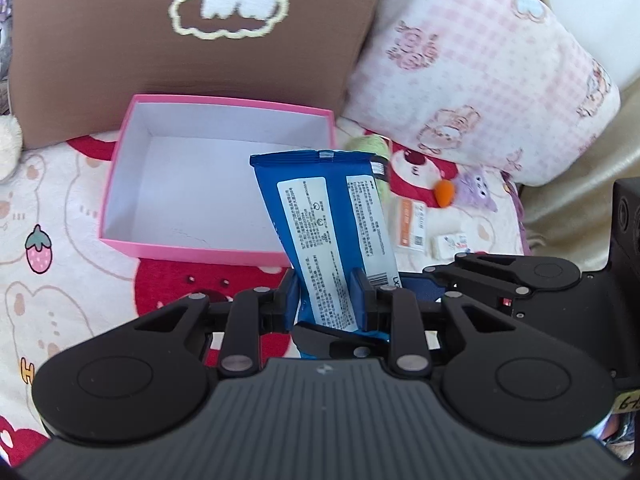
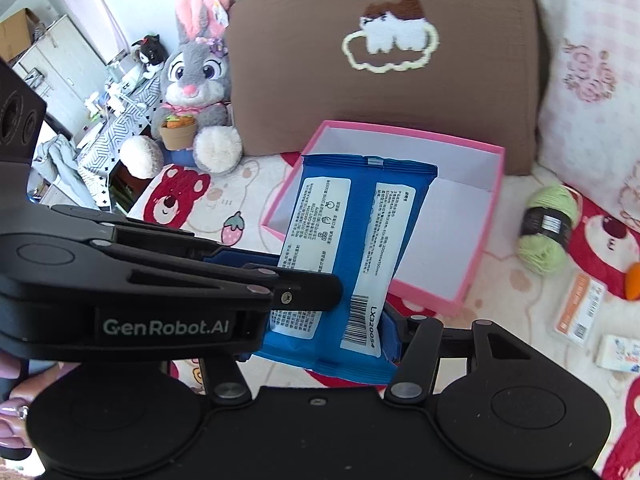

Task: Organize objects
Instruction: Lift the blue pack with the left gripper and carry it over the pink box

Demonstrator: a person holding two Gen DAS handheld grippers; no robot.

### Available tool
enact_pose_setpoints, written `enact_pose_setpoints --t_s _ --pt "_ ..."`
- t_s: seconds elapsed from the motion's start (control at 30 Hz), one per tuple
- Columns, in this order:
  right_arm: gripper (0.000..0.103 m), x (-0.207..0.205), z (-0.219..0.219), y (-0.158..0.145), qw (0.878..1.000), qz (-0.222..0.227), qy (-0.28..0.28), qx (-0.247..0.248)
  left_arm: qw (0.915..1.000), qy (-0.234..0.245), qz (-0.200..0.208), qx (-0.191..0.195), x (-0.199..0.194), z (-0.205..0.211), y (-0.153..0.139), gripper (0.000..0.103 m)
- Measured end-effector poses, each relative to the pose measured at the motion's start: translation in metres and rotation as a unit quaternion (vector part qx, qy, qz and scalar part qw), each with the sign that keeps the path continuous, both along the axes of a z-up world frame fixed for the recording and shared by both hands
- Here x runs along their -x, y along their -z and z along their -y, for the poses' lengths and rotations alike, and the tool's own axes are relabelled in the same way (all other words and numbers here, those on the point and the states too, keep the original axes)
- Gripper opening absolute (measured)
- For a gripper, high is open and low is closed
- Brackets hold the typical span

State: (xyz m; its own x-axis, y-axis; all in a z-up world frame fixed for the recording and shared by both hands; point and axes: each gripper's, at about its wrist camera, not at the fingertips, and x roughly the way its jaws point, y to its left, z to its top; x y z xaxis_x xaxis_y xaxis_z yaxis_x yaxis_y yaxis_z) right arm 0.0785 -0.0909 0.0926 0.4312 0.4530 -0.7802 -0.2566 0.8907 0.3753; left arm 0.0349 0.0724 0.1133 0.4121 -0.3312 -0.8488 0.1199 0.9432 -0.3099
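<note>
Here: blue packet [image 1: 328,236], white labels, clamped in left tool [image 1: 326,304]; right tool [image 2: 360,320] unclear.

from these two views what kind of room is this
Most likely a bedroom, on a bed or a sofa. A cartoon-print blanket covers the soft surface, a brown cushion and a pink checked pillow lean at the back, and a plush rabbit sits beside them.

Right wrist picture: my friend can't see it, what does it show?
Two black tongs hold a blue packet above an open, empty pink box on a cartoon blanket. A brown cushion stands behind, a plush rabbit left, green yarn right.
</note>
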Motion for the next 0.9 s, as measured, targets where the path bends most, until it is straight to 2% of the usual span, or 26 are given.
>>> enact_pose_setpoints --t_s 0.23,0.43,0.57,0.63,0.77,0.9 --pt "0.062 -0.055 -0.026 0.030 1.000 -0.002 -0.009 -0.014 0.9997 -0.025 0.003 0.000 -0.039 -0.040 0.028 0.025" --pt "0.062 -0.104 -0.037 0.072 1.000 -0.010 -0.008 -0.024 0.9996 -0.027 -0.008 -0.007 -0.087 -0.063 0.069 0.025" --pt "0.061 -0.136 -0.041 0.101 0.998 -0.035 0.001 -0.045 0.9984 -0.051 -0.026 0.002 -0.114 -0.081 0.099 0.026" --pt "0.061 -0.151 -0.043 0.114 0.996 -0.055 0.014 -0.065 0.9979 -0.061 -0.023 -0.001 -0.125 -0.087 0.112 0.025" --pt "0.060 -0.174 -0.054 0.132 0.997 -0.060 0.013 -0.052 0.9961 -0.079 -0.036 0.013 -0.149 -0.103 0.139 0.025" --pt "0.060 -0.191 -0.059 0.149 0.995 -0.073 0.017 -0.058 0.9959 -0.081 -0.040 0.001 -0.165 -0.107 0.157 0.024"
